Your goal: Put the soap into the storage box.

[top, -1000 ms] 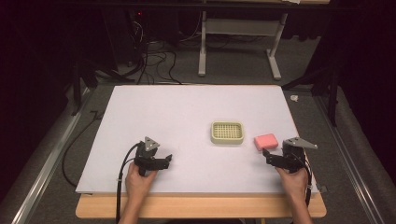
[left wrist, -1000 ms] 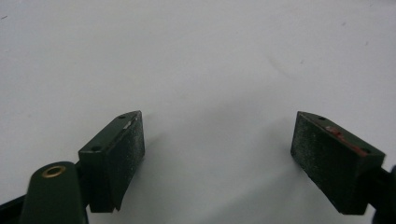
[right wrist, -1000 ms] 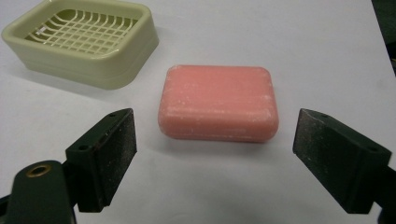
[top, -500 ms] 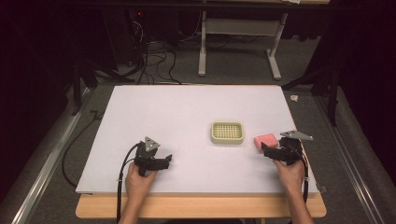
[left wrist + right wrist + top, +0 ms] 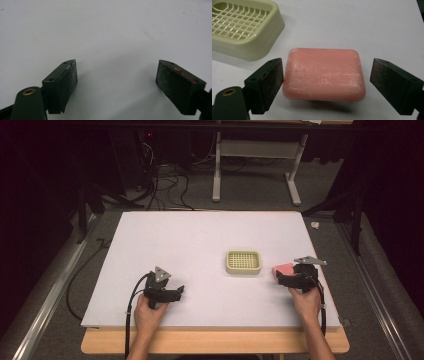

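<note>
- Pink soap bar (image 5: 324, 74) lies flat on the white worktop (image 5: 200, 245), right between the two black jaws of the right hand-held gripper (image 5: 327, 77).
- In the right gripper view, one jaw pad stands at or just against one short end of the bar; I cannot tell whether it touches. The other pad stands apart from the far end, with bare worktop showing in the gap.
- Right hand-held gripper: its jaws have just been opening and stand spread, with the soap between them but not pinched.
- In the high view the soap bar (image 5: 283, 269) shows just ahead of the right hand-held gripper (image 5: 284, 279), partly covered by it, near the right edge of the worktop.
- Cream soap dish (image 5: 244, 27), with a slotted grid floor, sits beyond the soap as the right hand-held gripper looks, off to the upper left of its view, near the bar but not touching it.
- From above, the soap dish (image 5: 243, 262) lies just beside the soap, on the side turned toward the left hand-held gripper.
- Left hand-held gripper (image 5: 172, 292) rests low over the worktop, well apart from the soap and the dish.
- In the left gripper view, the left hand-held gripper (image 5: 116, 75) has its jaws spread wide, with plain white worktop between them.
</note>
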Demonstrator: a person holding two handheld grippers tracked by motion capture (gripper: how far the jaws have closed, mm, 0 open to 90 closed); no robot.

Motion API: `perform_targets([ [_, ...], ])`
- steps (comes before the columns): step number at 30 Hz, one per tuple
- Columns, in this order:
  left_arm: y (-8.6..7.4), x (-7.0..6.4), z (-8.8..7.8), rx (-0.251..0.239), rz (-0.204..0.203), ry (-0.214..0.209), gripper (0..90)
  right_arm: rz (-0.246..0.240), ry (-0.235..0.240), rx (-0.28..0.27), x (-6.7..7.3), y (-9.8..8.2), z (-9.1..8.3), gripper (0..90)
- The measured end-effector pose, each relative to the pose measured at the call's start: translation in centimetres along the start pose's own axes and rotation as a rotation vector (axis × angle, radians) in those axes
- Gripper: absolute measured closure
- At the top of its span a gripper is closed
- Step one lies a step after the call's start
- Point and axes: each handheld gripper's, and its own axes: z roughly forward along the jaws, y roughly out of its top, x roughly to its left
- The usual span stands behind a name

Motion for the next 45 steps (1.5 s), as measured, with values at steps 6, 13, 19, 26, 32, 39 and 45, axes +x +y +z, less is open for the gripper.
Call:
perform_targets([
  [6,0.0,0.0,0.0,0.000,0.001,0.001,18.1,-0.002,0.004,0.023,0.2,0.0,0.8,11.9],
  [13,0.0,0.0,0.0,0.000,0.000,0.000,18.1,0.003,0.001,0.044,0.3,-0.2,1.5,11.9],
  [19,0.0,0.0,0.0,0.000,0.000,0.000,18.1,-0.001,-0.014,0.075,0.5,-0.5,2.3,11.7],
  [26,0.0,0.0,0.0,0.000,-0.002,0.000,17.9,0.004,-0.012,0.063,0.5,-0.7,2.4,11.7],
  [32,0.0,0.0,0.0,0.000,0.002,0.003,17.9,-0.003,-0.015,0.058,0.6,-0.8,2.4,13.0],
  [39,0.0,0.0,0.0,0.000,0.002,0.004,17.9,-0.002,-0.012,0.053,0.5,-0.8,2.4,13.3],
  [45,0.0,0.0,0.0,0.000,0.001,0.003,17.9,-0.003,-0.003,0.058,0.5,-0.7,2.3,13.4],
])
